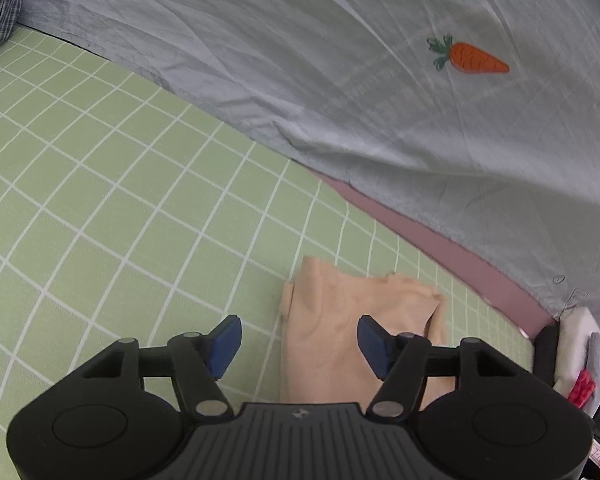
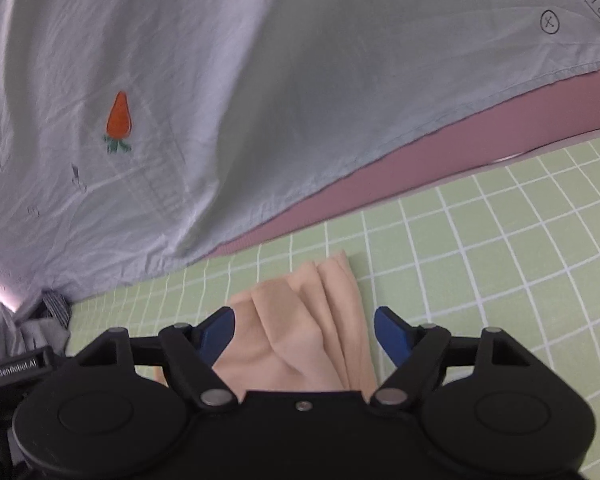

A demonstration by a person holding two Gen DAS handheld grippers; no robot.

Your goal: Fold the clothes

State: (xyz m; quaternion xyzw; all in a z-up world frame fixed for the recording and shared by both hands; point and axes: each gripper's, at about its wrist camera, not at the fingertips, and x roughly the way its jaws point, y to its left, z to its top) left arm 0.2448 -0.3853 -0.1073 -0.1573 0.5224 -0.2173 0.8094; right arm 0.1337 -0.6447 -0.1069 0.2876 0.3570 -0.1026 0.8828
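Note:
A peach-coloured garment [image 1: 340, 320] lies folded and creased on the green checked sheet [image 1: 120, 200]. In the left wrist view my left gripper [image 1: 300, 344] stands open just above its left part, blue pads apart, nothing pinched between them. In the right wrist view the same garment [image 2: 300, 328] shows several long pleats running away from me. My right gripper [image 2: 304, 336] is open over it, the cloth lying between the blue fingers without being pressed. The garment's near end is hidden under both gripper bodies.
A pale blue-grey quilt [image 1: 340, 80] with an orange carrot print [image 1: 476, 58] covers the far side, a pink layer [image 2: 420, 172] showing under its hem. Checked and grey clothes [image 2: 40, 320] are piled at the left; a red and white item [image 1: 580, 380] sits at the right edge.

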